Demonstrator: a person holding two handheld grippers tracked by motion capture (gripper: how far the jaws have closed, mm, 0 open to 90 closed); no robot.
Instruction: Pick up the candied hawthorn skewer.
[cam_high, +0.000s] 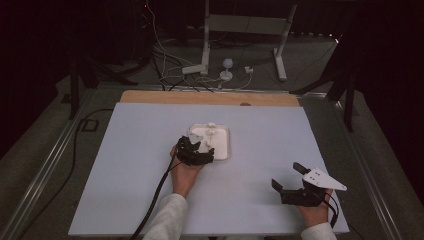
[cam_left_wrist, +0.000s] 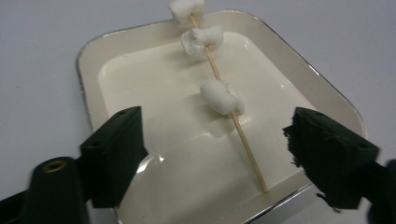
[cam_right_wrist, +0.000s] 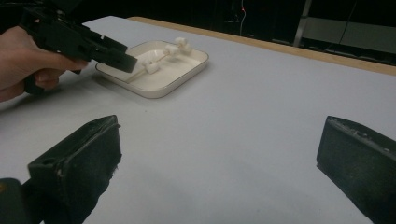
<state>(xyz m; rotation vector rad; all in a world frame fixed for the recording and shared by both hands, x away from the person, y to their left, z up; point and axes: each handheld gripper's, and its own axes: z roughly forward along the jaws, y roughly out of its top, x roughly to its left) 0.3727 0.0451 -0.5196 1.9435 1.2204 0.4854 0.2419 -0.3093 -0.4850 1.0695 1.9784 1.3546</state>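
From the high view, the left gripper (cam_high: 194, 149) hung over the near left corner of a white tray (cam_high: 223, 148) at the middle of the pale table (cam_high: 125, 165); the right gripper (cam_high: 289, 179) lay well apart near the table's right front edge, its jaws wide and empty.

In the left gripper view, the jaws stood spread wide, holding nothing — between them a wooden skewer (cam_left_wrist: 246, 144) ran across the tray (cam_left_wrist: 88, 65), threaded with three marshmallows (cam_left_wrist: 221, 97).

In the right gripper view, the jaws gaped over bare table (cam_right_wrist: 243, 116), while farther off the left gripper (cam_right_wrist: 109, 53) hovered at the tray (cam_right_wrist: 182, 77) — its skewer (cam_right_wrist: 161, 58) lay inside.
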